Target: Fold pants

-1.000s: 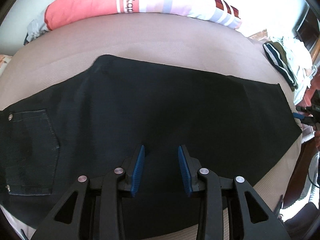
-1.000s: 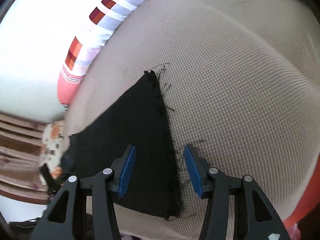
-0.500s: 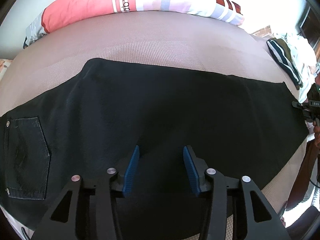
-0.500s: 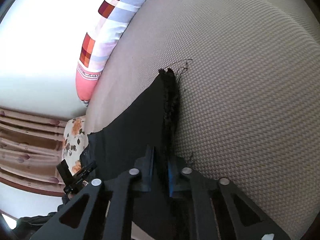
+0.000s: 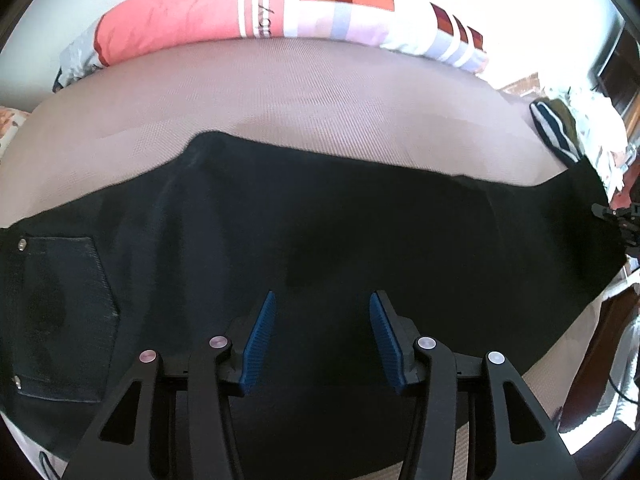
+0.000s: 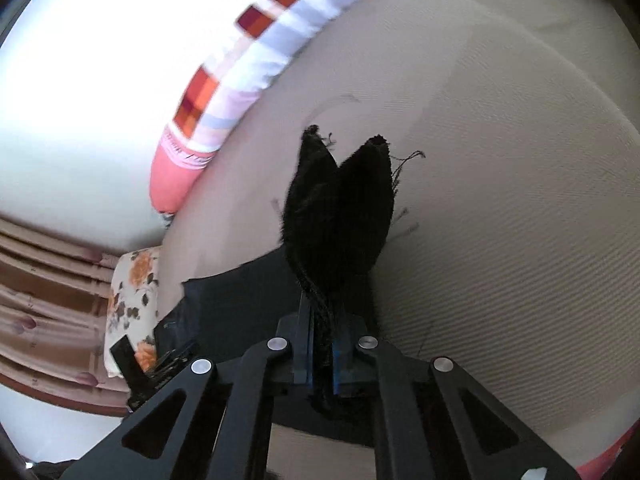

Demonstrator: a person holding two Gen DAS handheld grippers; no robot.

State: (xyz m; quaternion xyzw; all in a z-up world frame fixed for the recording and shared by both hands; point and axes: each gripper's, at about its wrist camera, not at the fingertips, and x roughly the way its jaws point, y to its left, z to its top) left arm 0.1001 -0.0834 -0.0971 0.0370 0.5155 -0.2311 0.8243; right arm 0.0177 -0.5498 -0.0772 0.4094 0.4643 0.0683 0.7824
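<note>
Black pants (image 5: 320, 232) lie flat across the beige bed, back pocket (image 5: 60, 312) at the left, leg hems at the far right. My left gripper (image 5: 320, 336) hovers open over the middle of the legs, nothing between its blue pads. In the right wrist view my right gripper (image 6: 320, 344) is shut on the frayed hem end of the pants (image 6: 340, 216), which stands up from the mattress in two dark peaks. At the right edge of the left wrist view, the right gripper (image 5: 616, 216) shows small beside the lifted hem.
A pink and plaid pillow (image 5: 260, 12) lies along the far edge of the bed (image 5: 320, 92). A striped garment pile (image 5: 560, 128) sits at the far right. A floral cushion (image 6: 132, 292) and brown curtain lie beyond the bed's left end.
My right gripper closed on the hem and lifted it off the mattress, so the hem now stands bunched. My left gripper's jaws widened over the pants and stayed in place.
</note>
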